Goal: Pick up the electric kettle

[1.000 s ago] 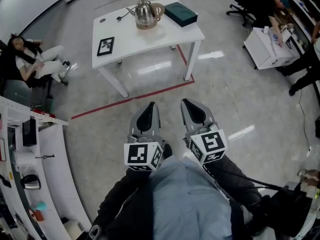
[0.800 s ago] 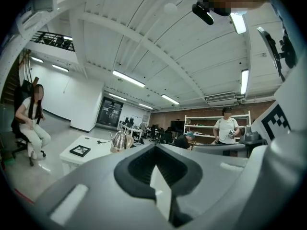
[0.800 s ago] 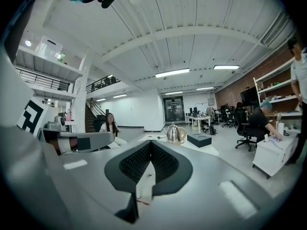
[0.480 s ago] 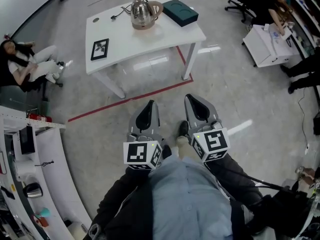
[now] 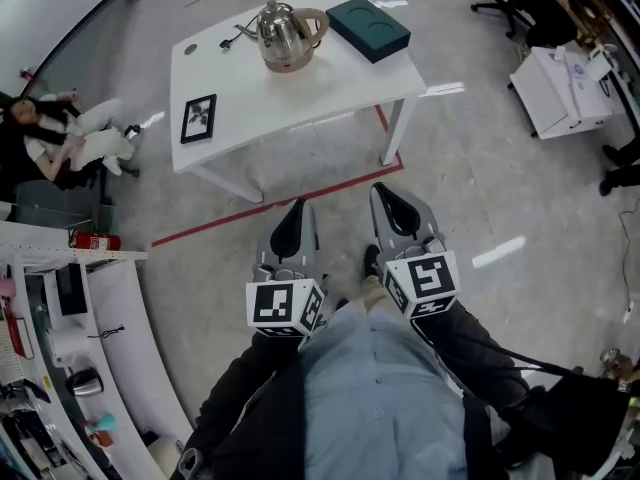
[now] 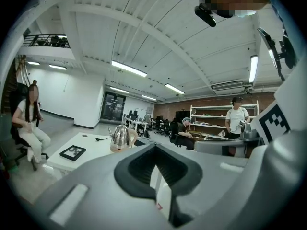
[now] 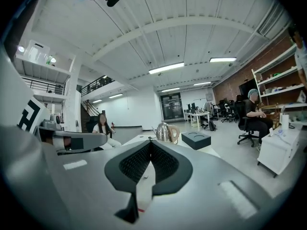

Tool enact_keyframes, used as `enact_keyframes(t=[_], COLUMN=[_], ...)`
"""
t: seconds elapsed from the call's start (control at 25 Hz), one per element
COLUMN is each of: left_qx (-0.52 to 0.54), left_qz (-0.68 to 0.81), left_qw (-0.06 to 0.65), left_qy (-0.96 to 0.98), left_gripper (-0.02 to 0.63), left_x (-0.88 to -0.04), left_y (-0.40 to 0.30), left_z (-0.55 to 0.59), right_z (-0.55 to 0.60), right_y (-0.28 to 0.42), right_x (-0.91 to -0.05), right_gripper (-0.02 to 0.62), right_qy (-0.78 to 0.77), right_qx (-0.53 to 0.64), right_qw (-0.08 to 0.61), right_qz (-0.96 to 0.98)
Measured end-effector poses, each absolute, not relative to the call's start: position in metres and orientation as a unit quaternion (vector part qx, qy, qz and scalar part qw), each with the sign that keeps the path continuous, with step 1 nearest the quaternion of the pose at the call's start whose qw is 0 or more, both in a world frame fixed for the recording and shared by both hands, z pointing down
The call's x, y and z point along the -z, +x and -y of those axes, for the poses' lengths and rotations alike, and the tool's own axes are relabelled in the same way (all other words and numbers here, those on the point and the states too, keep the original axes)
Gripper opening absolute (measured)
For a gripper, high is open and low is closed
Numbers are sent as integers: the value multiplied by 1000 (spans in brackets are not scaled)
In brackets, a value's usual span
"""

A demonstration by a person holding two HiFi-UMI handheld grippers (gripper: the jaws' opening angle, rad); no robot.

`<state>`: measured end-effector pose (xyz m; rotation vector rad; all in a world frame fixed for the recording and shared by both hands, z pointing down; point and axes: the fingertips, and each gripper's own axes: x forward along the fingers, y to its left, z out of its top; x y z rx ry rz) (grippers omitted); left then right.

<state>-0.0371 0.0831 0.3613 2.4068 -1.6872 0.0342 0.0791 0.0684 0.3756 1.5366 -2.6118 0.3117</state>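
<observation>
both pairs of jaws are pressed together with nothing in them. the left gripper (image 5: 296, 213) and the right gripper (image 5: 386, 198) sit side by side in front of the person's waist, noses aimed across open floor at the white desk (image 5: 300, 93). shut and empty makes sense to me at this range: nothing is within reach, so there is no call to spread them yet.

the electric kettle (image 5: 282, 36) stands upright on its round base near the far edge of the desk, about midway along it and well apart from both grippers. its pale handle points right, toward a dark green box (image 5: 370, 29) lying at the far right corner. a short cable (image 5: 232, 36) lies just to its left, likely the lead for the base. a black picture frame (image 5: 198, 118) lies flat near the left edge, out of the way.

i judge the pickup has not begun; the approach comes first. with the handle turned right, the right gripper looks the better placed to take it. it would have to open and reach over the near edge. the box beside the handle leaves little room there.
</observation>
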Motion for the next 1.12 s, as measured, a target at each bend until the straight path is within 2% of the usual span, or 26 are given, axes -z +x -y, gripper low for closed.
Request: enact_keyframes(t=[0.56, 1.12], left_qx=[-6, 5], left_qz=[621, 643], left_qw=[63, 88], left_qy=[781, 761], left_gripper=[2, 2], left_x=[-327, -358], left_y=[-15, -42], left_z=[16, 72], right_z=[45, 105], right_y=[103, 72], right_x=[-352, -379], right_gripper=[25, 26], right_qy=[455, 429], right_qx=[-92, -97], right_qw=[16, 44], right_qz=[886, 897])
